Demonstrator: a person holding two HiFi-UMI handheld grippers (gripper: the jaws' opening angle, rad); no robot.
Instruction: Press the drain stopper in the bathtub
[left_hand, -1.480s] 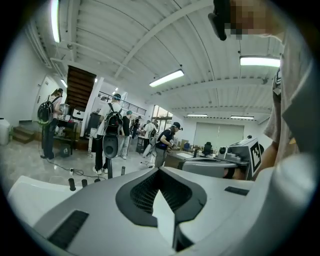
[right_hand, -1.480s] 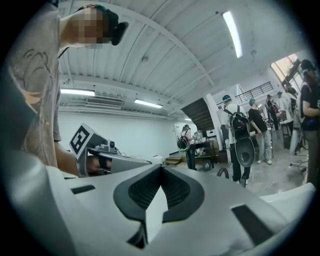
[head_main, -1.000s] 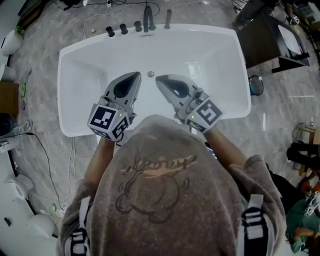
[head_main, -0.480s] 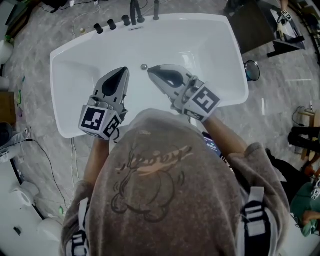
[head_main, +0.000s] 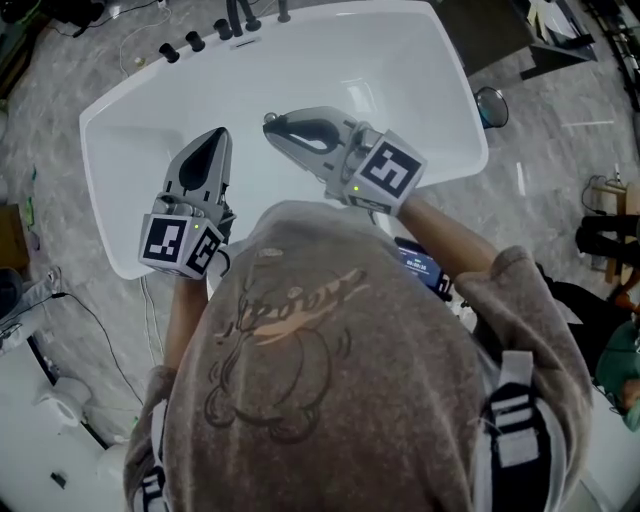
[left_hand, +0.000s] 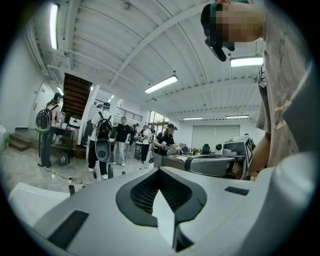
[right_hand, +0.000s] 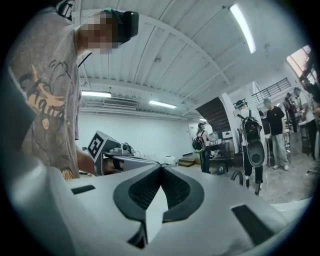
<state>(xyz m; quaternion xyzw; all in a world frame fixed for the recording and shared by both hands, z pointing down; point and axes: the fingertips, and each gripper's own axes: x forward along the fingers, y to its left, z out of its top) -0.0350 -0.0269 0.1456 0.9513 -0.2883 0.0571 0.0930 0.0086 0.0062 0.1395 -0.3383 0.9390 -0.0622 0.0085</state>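
A white bathtub (head_main: 455, 95) fills the upper part of the head view. Its small round metal drain stopper (head_main: 268, 117) lies on the tub floor, mostly covered by the tip of my right gripper (head_main: 271, 123). That gripper is shut and reaches over the basin; whether it touches the stopper I cannot tell. My left gripper (head_main: 216, 134) is shut too and hangs over the tub floor, a little left of the stopper. Both gripper views look out level across the room: the left gripper (left_hand: 159, 170) and the right gripper (right_hand: 160, 168) show closed jaws holding nothing.
Dark faucet fittings (head_main: 196, 41) line the tub's far rim. A small round mirror-like object (head_main: 490, 106) lies on the floor right of the tub, with dark furniture (head_main: 500, 30) beyond. Cables (head_main: 75, 300) trail on the floor at left. Several people (left_hand: 103, 140) stand across the room.
My right gripper has moved left and forward until its tip lies over the stopper, which earlier showed free between the two grippers. The left gripper has kept its place.
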